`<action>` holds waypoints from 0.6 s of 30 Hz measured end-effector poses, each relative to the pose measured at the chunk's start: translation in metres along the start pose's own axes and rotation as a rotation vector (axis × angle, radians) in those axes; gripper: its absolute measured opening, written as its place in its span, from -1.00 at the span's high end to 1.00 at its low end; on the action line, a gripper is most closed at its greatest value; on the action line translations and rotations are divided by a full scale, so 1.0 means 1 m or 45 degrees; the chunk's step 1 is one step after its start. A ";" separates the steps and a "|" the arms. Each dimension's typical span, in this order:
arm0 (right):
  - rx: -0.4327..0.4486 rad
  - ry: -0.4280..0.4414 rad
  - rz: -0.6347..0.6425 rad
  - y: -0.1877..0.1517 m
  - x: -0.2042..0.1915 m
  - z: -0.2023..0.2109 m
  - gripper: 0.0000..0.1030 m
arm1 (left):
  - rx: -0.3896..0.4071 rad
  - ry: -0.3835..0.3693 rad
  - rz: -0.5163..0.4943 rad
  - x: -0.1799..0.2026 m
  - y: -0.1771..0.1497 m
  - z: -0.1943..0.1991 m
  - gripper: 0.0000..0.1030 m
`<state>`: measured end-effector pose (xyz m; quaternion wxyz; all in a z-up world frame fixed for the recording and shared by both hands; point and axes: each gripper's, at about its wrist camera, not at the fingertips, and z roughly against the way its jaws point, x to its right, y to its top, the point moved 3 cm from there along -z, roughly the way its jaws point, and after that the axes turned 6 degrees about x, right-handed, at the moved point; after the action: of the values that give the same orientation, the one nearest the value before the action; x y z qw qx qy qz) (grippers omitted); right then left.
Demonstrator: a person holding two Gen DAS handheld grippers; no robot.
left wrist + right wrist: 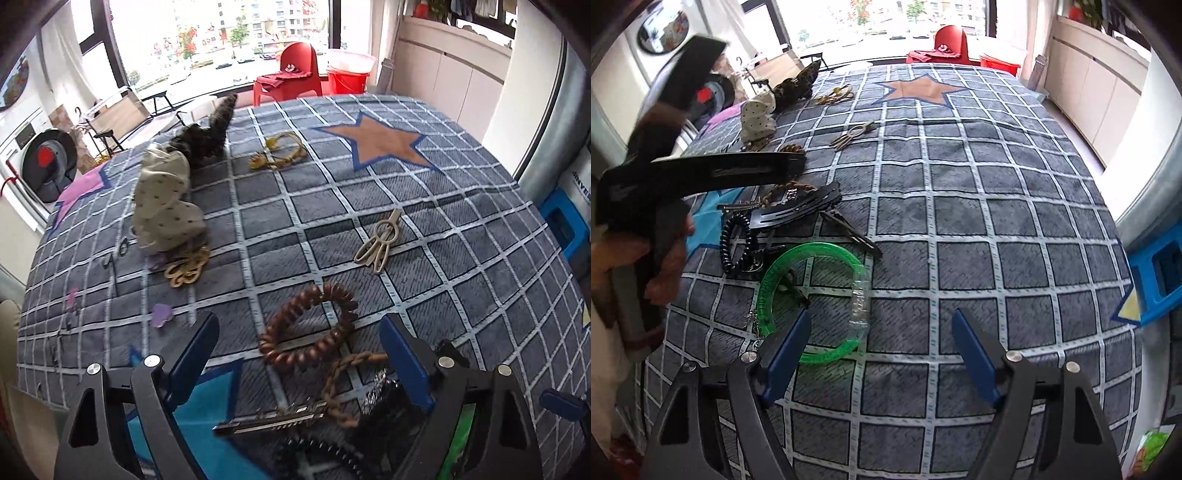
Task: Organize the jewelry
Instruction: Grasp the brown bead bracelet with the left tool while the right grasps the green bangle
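We hold both tongs above a surface [960,184] covered by a grey checked cloth with star patches.

Our left tongs [301,354] stand wide apart and grip nothing. Between their blue fingers [195,343] lies a brown spiral hair tie [308,328] on the cloth, and just nearer than it sits a brown braided band [340,384], which reaches toward the right finger. Close under the camera we see a dark metal hair clip [269,419] and a black coiled tie [325,454], partly hidden by the tongs' frame. Farther off, to the right, a pale loop-shaped clip [380,240] lies alone. To the left, a beige dotted cloth bow [166,199] rests against a gold chain-like piece [186,267], with a dark patterned bow [207,136] behind it and a yellow cord bracelet [277,153] far in the middle.

Our right tongs [882,350] also stand wide and hold nothing. A green translucent bangle [812,299] lies on the cloth just beyond the left finger [786,350], its near edge passing behind that fingertip; we cannot tell whether they touch. Beyond the bangle, a black spiral tie [737,240], a wide black barrette [798,208] and slim dark clips [853,232] cluster together. At the left edge of this view, the left tool [701,173] hovers over that pile.
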<state>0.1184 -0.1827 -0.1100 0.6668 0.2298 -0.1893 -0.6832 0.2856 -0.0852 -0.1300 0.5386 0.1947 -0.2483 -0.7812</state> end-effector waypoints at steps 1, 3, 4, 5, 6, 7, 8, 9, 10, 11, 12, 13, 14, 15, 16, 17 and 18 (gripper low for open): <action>0.000 -0.006 0.010 0.000 -0.001 -0.001 -0.57 | -0.007 -0.004 -0.002 0.001 -0.001 -0.002 -0.60; 0.001 -0.026 0.035 0.000 -0.004 -0.003 -0.56 | -0.016 -0.018 0.005 0.002 -0.001 -0.006 -0.53; -0.001 -0.032 0.041 0.000 -0.005 -0.005 -0.53 | -0.018 -0.020 0.009 0.002 -0.001 -0.006 -0.53; -0.005 -0.035 0.043 0.000 -0.005 -0.006 -0.47 | -0.018 -0.025 0.013 0.001 -0.001 -0.007 -0.53; 0.002 -0.046 0.052 -0.001 -0.006 -0.006 -0.47 | -0.018 -0.035 0.016 0.002 -0.001 -0.007 -0.48; 0.002 -0.058 0.062 0.000 -0.007 -0.007 -0.44 | -0.018 -0.042 0.018 0.002 -0.001 -0.008 -0.43; 0.005 -0.072 0.072 0.000 -0.008 -0.007 -0.39 | -0.018 -0.051 0.021 0.003 -0.001 -0.008 -0.40; 0.009 -0.085 0.081 -0.001 -0.008 -0.007 -0.36 | -0.015 -0.056 0.020 0.003 -0.001 -0.007 -0.35; 0.011 -0.092 0.087 -0.001 -0.009 -0.007 -0.30 | -0.011 -0.062 0.012 0.005 -0.002 -0.006 -0.25; 0.014 -0.096 0.093 -0.001 -0.009 -0.007 -0.25 | -0.006 -0.064 0.005 0.006 -0.002 -0.005 -0.18; 0.018 -0.095 0.099 -0.002 -0.010 -0.006 -0.22 | -0.004 -0.069 0.001 0.007 -0.002 -0.004 -0.06; 0.018 -0.094 0.103 -0.001 -0.011 -0.006 -0.15 | -0.006 -0.067 -0.002 0.008 -0.002 -0.003 -0.03; 0.019 -0.094 0.108 -0.002 -0.012 -0.006 -0.08 | -0.006 -0.069 -0.002 0.008 -0.002 -0.003 0.00; 0.020 -0.093 0.112 -0.002 -0.013 -0.006 -0.05 | -0.003 -0.067 -0.002 0.009 -0.002 -0.002 0.09; 0.021 -0.089 0.114 -0.003 -0.014 -0.005 0.02 | -0.003 -0.066 -0.003 0.009 -0.003 -0.002 0.16; 0.022 -0.087 0.113 -0.003 -0.014 -0.005 0.10 | -0.004 -0.066 -0.004 0.009 -0.002 -0.002 0.21; 0.026 -0.082 0.112 -0.003 -0.014 -0.004 0.16 | -0.005 -0.064 -0.005 0.010 -0.003 0.000 0.36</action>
<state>0.1180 -0.1685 -0.1142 0.6872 0.2059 -0.2277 -0.6584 0.2803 -0.0935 -0.1326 0.5310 0.1745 -0.2597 -0.7875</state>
